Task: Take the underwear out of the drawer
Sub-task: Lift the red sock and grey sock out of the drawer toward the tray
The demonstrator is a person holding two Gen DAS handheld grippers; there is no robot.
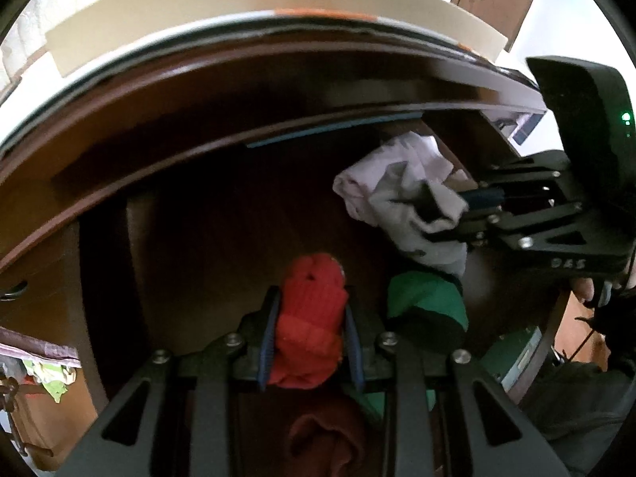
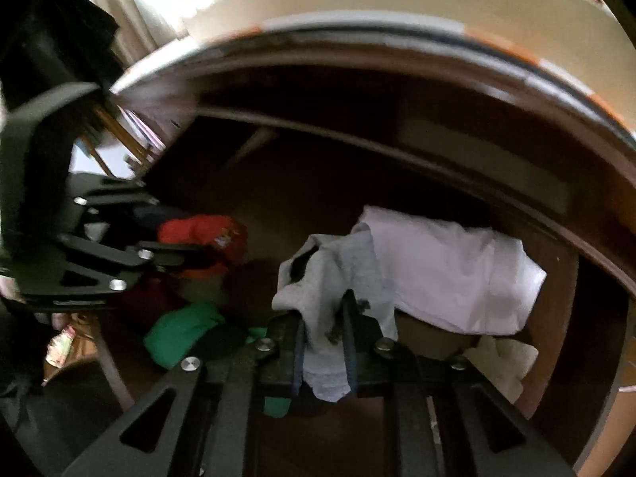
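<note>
Both tongs grip underwear — left (image 1: 310, 330) red (image 1: 312, 318), right (image 2: 324, 342) grey (image 2: 330, 278).

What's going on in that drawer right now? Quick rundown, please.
Left tongs shut on red garment. Right tongs shut on grey garment. Green garment loose in the drawer. Nothing blocking.

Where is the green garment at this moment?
In the left wrist view the green garment lies in the drawer, right of the red garment in the left gripper, below the grey one.
</note>
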